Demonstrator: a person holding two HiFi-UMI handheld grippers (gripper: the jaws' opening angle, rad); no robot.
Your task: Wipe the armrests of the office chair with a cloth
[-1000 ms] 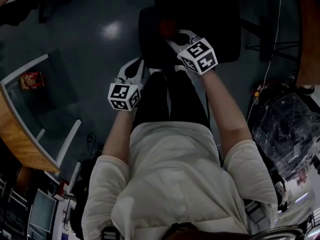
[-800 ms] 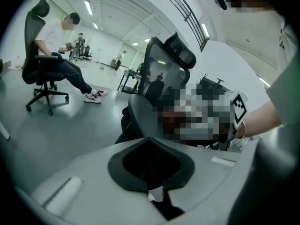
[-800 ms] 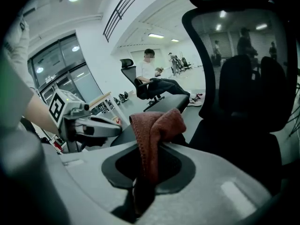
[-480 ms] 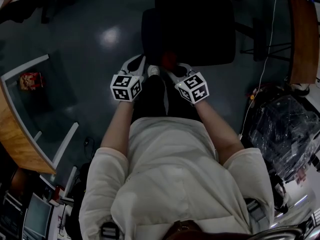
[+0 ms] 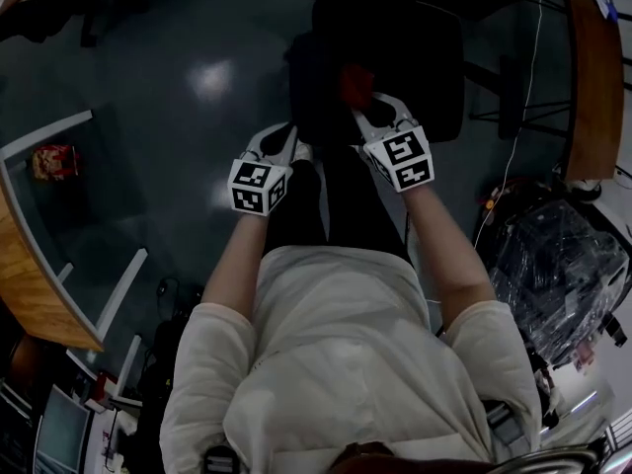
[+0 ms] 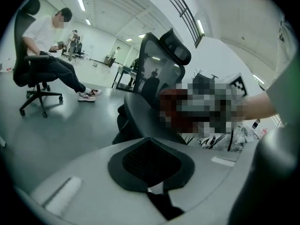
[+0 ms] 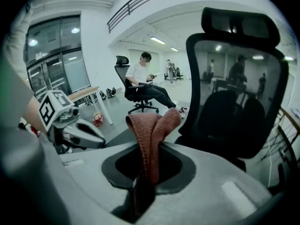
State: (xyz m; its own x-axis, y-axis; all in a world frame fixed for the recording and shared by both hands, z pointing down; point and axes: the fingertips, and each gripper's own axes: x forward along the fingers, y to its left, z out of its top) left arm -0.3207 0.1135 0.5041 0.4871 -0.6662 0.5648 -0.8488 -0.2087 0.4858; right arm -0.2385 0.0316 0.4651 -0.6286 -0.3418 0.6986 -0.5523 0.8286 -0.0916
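Right hand-held gripper (image 7: 146, 186) moved forward, cloth (image 7: 151, 130) standing upright.

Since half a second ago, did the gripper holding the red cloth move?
Yes. The right gripper, holding the cloth, went forward, away from the person: from the front edge of the office chair seat to over it.

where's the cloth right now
The cloth is pinched in the right gripper, sticking up in front of the chair in the right gripper view. In the head view it is the reddish patch just ahead of that gripper.
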